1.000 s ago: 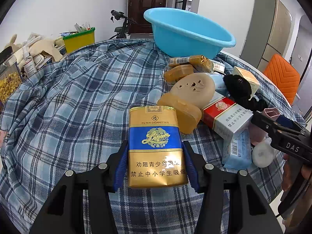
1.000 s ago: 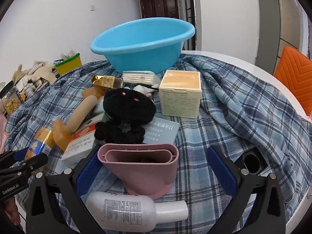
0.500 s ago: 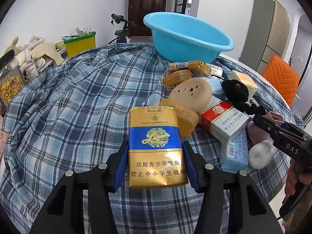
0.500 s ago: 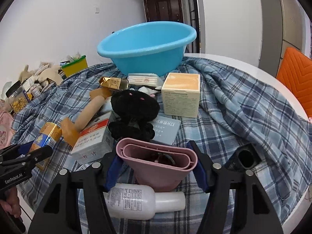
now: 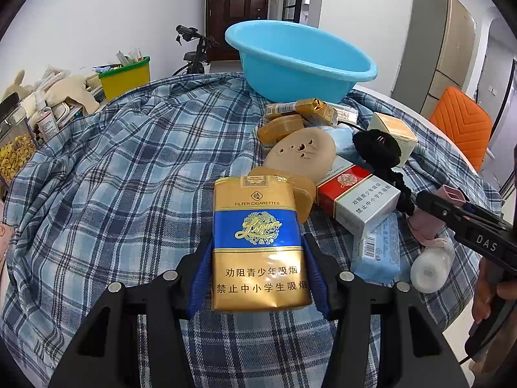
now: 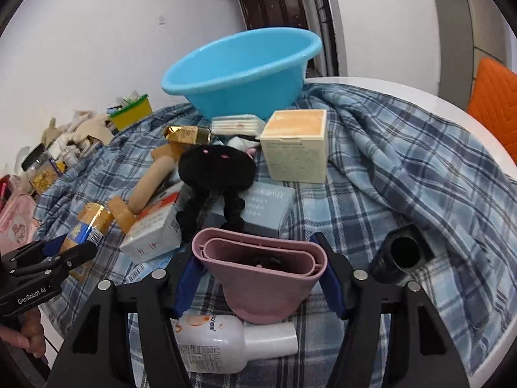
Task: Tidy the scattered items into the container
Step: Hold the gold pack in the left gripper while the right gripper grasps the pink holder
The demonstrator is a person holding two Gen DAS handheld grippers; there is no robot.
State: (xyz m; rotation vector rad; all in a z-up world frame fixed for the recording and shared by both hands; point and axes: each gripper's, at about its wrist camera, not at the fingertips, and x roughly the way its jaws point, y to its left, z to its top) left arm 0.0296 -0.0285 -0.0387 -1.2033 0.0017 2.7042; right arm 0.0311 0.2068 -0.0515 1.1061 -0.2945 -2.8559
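Gripping a gold-and-blue cigarette pack [image 5: 260, 245], the left claw [image 5: 258, 278] has its blue pads pressed against both long sides of the pack. The right claw [image 6: 258, 274] is likewise closed on a pink folding cup [image 6: 260, 278], squeezed between its pads just above a white bottle [image 6: 226, 339] lying on the cloth. Both items look raised off the plaid cloth [image 5: 113, 177], though how far is hard to judge through the fisheye.

Beyond them sits the blue basin [image 5: 300, 61] at the far side of the desk, its inside apparently bare from what shows. Between the claws and the basin the clutter lies heaped: a red-and-white cigarette box [image 5: 358, 200], a light blue tissue pack [image 5: 376, 249], a black plush toy [image 6: 216, 168], a cream carton [image 6: 295, 145], a tan face-shaped piece [image 5: 302, 153], a gold wrapped pack [image 5: 300, 108] touching the basin's foot, and a black tube [image 6: 400, 255] off to the right.

By my reckoning the step in hand is the carry: both picks made, nothing dropped in yet. The next move calls for lifting each load high enough to clear the pile and the basin's rim, carrying it forward over the bowl, then opening the pads. Taking both arms in at once risks them crowding over the rim.
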